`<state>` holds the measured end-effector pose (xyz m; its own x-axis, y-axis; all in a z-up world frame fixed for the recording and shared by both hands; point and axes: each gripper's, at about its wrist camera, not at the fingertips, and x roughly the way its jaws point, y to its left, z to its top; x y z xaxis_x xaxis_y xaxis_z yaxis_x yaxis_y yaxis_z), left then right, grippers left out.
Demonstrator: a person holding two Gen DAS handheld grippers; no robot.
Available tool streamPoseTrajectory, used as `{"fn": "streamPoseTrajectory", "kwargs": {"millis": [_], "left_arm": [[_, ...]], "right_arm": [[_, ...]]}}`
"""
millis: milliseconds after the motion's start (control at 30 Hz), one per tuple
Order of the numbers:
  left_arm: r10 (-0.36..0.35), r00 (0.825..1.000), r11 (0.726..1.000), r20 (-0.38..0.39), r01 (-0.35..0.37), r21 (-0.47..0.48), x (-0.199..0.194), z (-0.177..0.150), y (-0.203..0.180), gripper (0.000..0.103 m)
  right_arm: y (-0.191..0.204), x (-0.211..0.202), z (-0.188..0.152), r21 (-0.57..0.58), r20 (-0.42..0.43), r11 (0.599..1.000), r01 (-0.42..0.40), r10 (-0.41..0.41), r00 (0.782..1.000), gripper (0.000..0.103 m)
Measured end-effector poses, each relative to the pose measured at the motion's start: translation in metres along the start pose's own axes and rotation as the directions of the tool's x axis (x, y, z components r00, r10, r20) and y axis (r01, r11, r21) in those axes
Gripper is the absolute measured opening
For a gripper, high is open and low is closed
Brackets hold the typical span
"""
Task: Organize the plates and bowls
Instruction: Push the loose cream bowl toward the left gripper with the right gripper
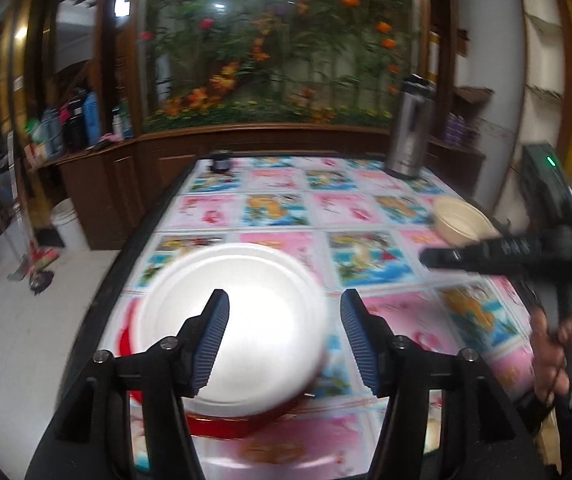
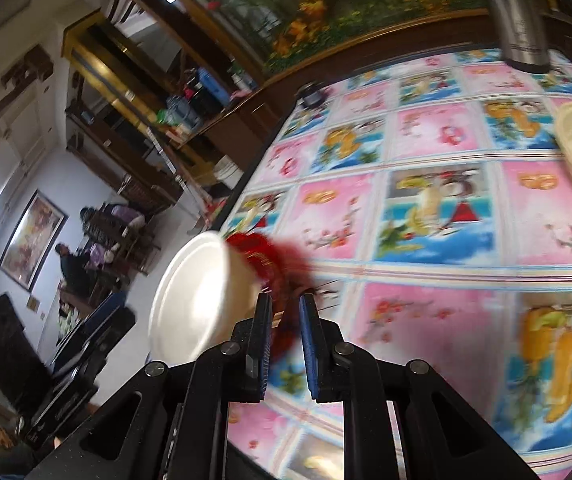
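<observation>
Plate: we see a round white plate (image 1: 234, 320), plain, with a raised rim and a glossy centre; it is blurred. In the left view it lies on a red dish (image 1: 222, 424) near the bench's left edge.
Red dish: only its rim shows under the plate; in the right view the red (image 2: 262, 256) is a smear behind the tilted white plate (image 2: 190, 292).
Bowl: a cream bowl (image 1: 462, 220) with a ribbed inside sits upright on the far right of the bench (image 1: 278, 208), well apart from the plate.
Left gripper (image 1: 285, 338): our fingers stand apart over the plate; nothing is pressed between them.
Right gripper (image 2: 285, 332): fingers nearly together; the red rim seems to run into the narrow gap, but blur keeps us from telling whether they pinch it.
Bench: covered by a cloth of pink and blue picture squares; a steel flask (image 1: 410, 132) stands at the far right.
</observation>
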<state>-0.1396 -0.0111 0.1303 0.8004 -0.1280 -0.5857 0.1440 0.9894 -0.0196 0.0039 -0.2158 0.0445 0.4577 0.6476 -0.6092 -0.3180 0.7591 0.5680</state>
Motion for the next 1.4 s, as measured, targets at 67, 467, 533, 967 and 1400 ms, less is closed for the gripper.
{"fn": "streamPoseTrajectory", "kwargs": {"millis": [67,467,533,967,1400], "left_arm": [[-0.051,0.998,0.997,-0.042,0.053,0.058,0.014,-0.006,-0.029,0.062],[-0.193,0.940,0.943,-0.283,0.257,0.212,0.078,-0.048,-0.133,0.062],[-0.185,0.941,0.946,-0.284,0.248,0.207,0.078,-0.047,-0.128,0.062],[-0.162,0.949,0.963,-0.271,0.212,0.168,0.083,-0.037,-0.109,0.062],[-0.225,0.937,0.959,-0.266,0.262,0.112,0.080,-0.020,-0.108,0.062]], "right_arm": [[-0.026,-0.016,0.007,0.043,0.030,0.998,0.035,-0.036,0.999,0.016],[-0.182,-0.064,0.086,0.266,0.062,0.915,0.303,-0.330,0.942,0.015],[-0.203,-0.054,0.094,0.299,0.020,0.911,0.284,-0.303,0.953,0.015],[-0.170,-0.044,0.044,0.166,-0.133,0.959,0.231,-0.210,0.969,0.015],[-0.112,-0.157,-0.055,0.102,0.128,0.976,0.195,-0.207,0.970,0.016]]}}
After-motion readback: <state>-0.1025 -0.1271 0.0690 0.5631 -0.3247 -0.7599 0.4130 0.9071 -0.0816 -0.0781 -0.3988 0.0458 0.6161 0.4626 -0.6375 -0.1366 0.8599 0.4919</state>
